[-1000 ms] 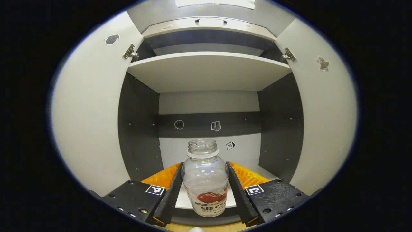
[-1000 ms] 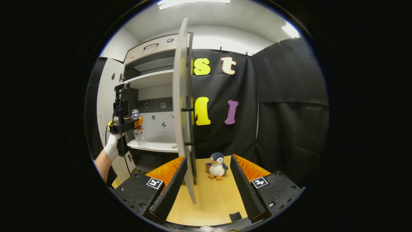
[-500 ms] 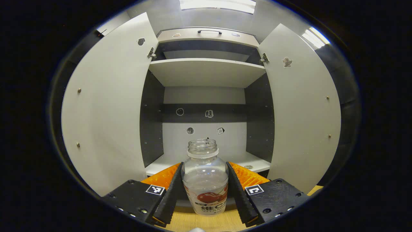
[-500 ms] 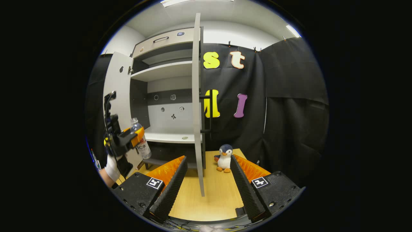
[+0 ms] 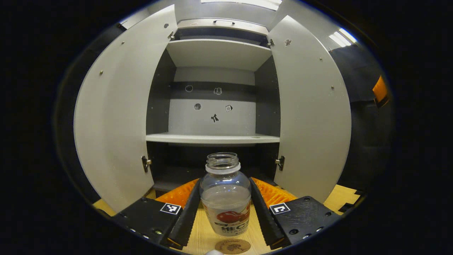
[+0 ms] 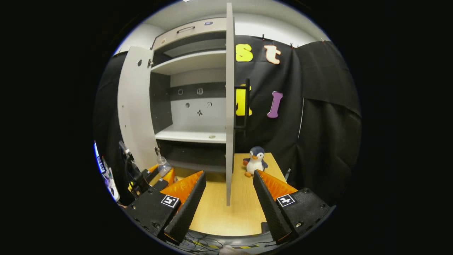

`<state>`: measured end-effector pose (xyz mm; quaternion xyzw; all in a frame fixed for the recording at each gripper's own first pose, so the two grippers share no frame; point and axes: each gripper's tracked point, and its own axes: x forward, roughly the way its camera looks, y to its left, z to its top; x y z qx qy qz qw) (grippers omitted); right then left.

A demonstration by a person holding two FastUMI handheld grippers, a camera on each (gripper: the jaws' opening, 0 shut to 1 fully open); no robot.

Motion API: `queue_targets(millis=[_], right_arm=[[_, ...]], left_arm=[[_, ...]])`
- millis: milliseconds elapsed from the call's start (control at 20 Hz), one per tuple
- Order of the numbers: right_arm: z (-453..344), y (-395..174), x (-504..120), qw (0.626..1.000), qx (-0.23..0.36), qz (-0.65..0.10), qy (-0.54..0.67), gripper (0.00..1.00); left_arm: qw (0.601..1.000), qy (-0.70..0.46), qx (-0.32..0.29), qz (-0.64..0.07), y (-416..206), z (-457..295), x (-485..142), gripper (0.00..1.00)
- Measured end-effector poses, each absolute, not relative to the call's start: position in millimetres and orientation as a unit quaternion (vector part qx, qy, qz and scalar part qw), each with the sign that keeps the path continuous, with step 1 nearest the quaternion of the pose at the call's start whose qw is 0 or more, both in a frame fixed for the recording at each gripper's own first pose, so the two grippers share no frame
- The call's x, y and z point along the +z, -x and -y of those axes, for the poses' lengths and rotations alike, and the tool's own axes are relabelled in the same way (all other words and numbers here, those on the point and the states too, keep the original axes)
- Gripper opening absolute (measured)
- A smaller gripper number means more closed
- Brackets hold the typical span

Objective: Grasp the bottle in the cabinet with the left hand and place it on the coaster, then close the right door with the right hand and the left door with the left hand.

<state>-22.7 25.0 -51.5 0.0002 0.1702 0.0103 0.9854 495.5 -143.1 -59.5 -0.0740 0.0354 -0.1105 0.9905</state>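
A clear plastic bottle (image 5: 225, 198), uncapped and partly filled with clear liquid, stands upright between the fingers of the left gripper (image 5: 225, 209), which is clenched on its sides. A label with a red cherry picture wraps its lower half. The bottle is held out in front of the cabinet (image 5: 212, 106), above the wooden table (image 5: 203, 237); just below and in front of it lies a round brown coaster (image 5: 232, 246). Whether the bottle's base touches the table cannot be told.

Both pale doors hang wide open, the left door (image 5: 113, 117) and the right door (image 5: 311, 113) flanking the dark interior. The lower shelf (image 5: 212, 139) holds only a small round thing near its right end; the upper shelf (image 5: 217, 53) is bare. Small stickers dot the back wall.

In the right gripper view, the right gripper (image 6: 226, 198) is released, its fingers spread with nothing between them, pointing at the edge of the right door (image 6: 230, 106). A stuffed penguin (image 6: 255, 161) sits on the table (image 6: 219, 212) beyond that door. The bottle (image 6: 163, 166) shows low at left, in the left gripper (image 6: 155, 177).
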Motion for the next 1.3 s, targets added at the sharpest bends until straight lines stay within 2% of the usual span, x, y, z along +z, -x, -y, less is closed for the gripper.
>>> queue_targets(millis=[100,400,550,1000,1100,1150,1300], right_arm=[[-22,22,-57,0.984,0.01,-0.18,0.005,0.83],[-18,19,-74,0.978,0.016,-0.209,0.012,0.83],[-17,18,-78,0.975,0.019,-0.22,0.019,0.83],[-19,19,-72,0.977,0.029,-0.212,0.019,0.83],[-19,19,-73,0.977,0.031,-0.212,0.015,0.83],[-19,20,-71,0.977,0.033,-0.21,0.013,0.83],[-18,20,-64,0.98,0.035,-0.198,0.011,0.83]], left_arm=[[0.99,0.077,-0.109,-0.041,-506,135,-63,0.76],[0.988,0.058,-0.115,-0.083,-496,149,-128,0.76],[0.99,0.038,-0.129,-0.042,-492,160,-126,0.75],[0.991,0.015,-0.123,-0.052,-482,162,-131,0.79],[0.992,0.002,-0.118,-0.051,-481,158,-128,0.82],[0.992,-0.002,-0.117,-0.047,-481,156,-124,0.88],[0.992,-0.002,-0.118,-0.043,-484,156,-110,0.97]])
